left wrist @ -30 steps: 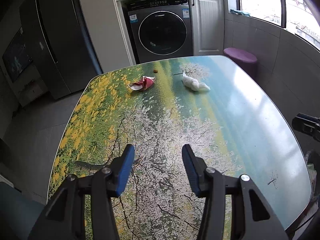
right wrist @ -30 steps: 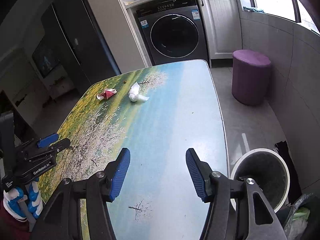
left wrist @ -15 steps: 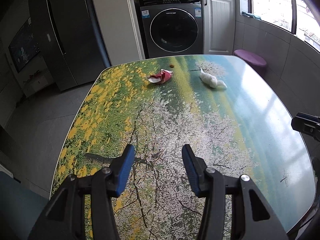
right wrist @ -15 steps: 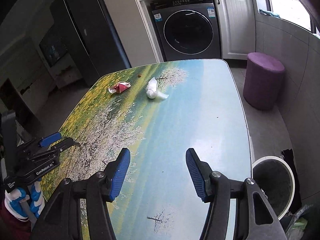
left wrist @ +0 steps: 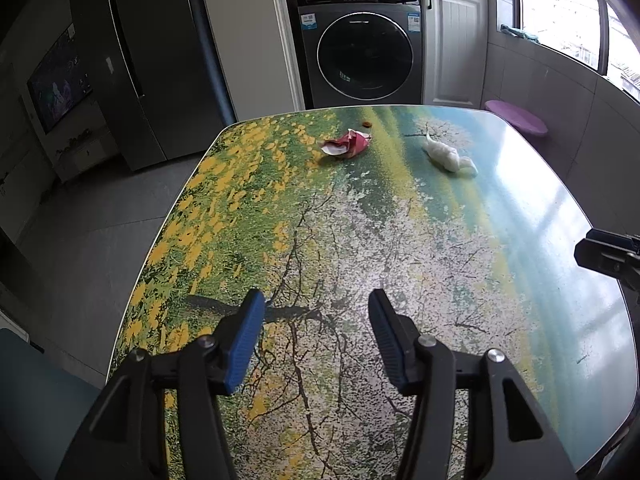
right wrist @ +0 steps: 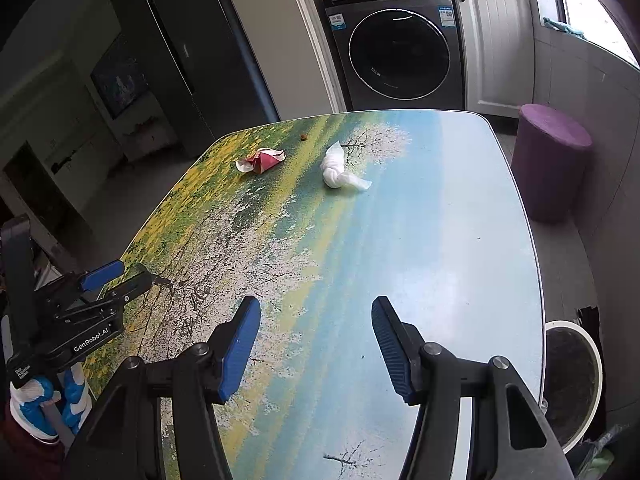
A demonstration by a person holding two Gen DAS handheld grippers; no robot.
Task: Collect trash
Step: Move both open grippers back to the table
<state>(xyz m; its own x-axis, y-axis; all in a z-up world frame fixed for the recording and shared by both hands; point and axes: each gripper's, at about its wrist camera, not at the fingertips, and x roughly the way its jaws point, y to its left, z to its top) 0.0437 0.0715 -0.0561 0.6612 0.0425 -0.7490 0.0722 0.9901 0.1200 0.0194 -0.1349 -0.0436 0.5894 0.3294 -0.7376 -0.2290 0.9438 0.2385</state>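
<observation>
A crumpled red-and-white wrapper lies at the far end of the table; it also shows in the right wrist view. A twisted white tissue lies to its right, seen too in the right wrist view. A small brown crumb sits beyond the wrapper. My left gripper is open and empty over the near table edge. My right gripper is open and empty over the near right part. A white-rimmed bin stands on the floor at the table's right.
A washing machine and white cabinet stand behind the table. A purple stool stands at the far right. A dark fridge is at the left. The table has a flower-and-tree print.
Both grippers have swung to face the far end more squarely; the wrapper and tissue now sit nearer the centre of each view. Both stay open.
</observation>
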